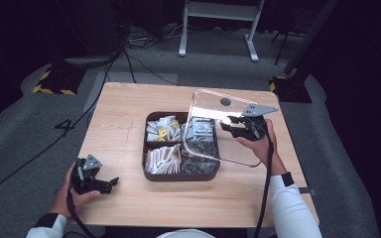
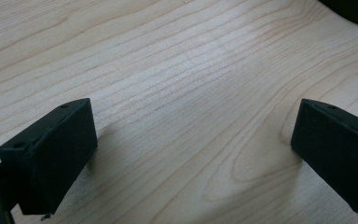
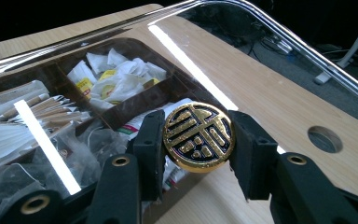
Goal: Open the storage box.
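Holding: the right gripper [image 3: 198, 140] has its jaws closed on the round gold-and-black knob [image 3: 198, 137] of the clear, rounded-square plastic lid [image 1: 218, 106], gripping it from 2 sides.
Lid position: raised and tilted above the right half of the dark brown compartment tray [image 1: 150, 174]; its near edge hangs low over the tray's right compartments, and I cannot tell whether it touches them.
Tray contents: white and yellow sachets [image 1: 161, 128] in the far-left compartment, paper-wrapped sticks [image 1: 162, 159] in the near-left, clear-wrapped packets on the right.
Left gripper: the left gripper [image 1: 93, 179] rests low at the near-left corner of the light wooden tabletop [image 1: 124, 106], jaws spread wide, nothing between them.
Step in hand: judged to be lifting the lid clear of the tray.
Next move calls for: carrying the lid sideways to bare tabletop, kept level enough that the knob does not slip, then setting it down before the jaws release.
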Demonstrator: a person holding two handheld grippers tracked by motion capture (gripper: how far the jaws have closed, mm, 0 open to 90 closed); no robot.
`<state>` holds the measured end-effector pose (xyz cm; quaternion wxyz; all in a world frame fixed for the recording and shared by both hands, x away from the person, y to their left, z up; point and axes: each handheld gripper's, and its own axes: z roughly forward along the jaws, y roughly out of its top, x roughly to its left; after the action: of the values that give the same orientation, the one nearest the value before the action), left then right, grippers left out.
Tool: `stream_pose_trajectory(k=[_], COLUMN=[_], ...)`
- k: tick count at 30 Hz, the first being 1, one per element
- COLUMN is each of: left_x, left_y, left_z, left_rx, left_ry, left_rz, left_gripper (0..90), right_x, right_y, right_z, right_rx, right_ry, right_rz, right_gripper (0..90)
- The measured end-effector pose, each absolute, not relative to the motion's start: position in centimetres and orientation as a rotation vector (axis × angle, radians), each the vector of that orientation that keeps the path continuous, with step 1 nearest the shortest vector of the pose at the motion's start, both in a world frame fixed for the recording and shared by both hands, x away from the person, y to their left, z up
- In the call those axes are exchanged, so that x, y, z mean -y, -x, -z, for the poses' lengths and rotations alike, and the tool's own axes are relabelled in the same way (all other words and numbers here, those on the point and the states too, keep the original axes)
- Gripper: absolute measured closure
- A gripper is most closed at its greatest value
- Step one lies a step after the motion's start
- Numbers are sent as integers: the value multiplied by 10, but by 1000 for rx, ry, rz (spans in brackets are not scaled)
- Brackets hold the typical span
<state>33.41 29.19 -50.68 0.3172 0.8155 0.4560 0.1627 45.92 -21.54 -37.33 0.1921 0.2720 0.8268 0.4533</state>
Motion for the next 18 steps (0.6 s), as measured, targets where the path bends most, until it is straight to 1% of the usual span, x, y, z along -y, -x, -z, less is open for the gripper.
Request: stream_pose_trajectory(k=[5, 18], left_x=[-292, -292], left_y=[-334, -334], left_z=[507, 507], left_rx=[-1200, -1200], left_ry=[-2146, -2146], left_rz=[-428, -428], left_gripper=[4, 4], right_x=[235, 270], right_y=[-457, -457], right_z=[372, 380], right_rx=[-2299, -2270], right_ry=[-798, -882], right_rz=[-1265, -1224], right_gripper=[588, 588])
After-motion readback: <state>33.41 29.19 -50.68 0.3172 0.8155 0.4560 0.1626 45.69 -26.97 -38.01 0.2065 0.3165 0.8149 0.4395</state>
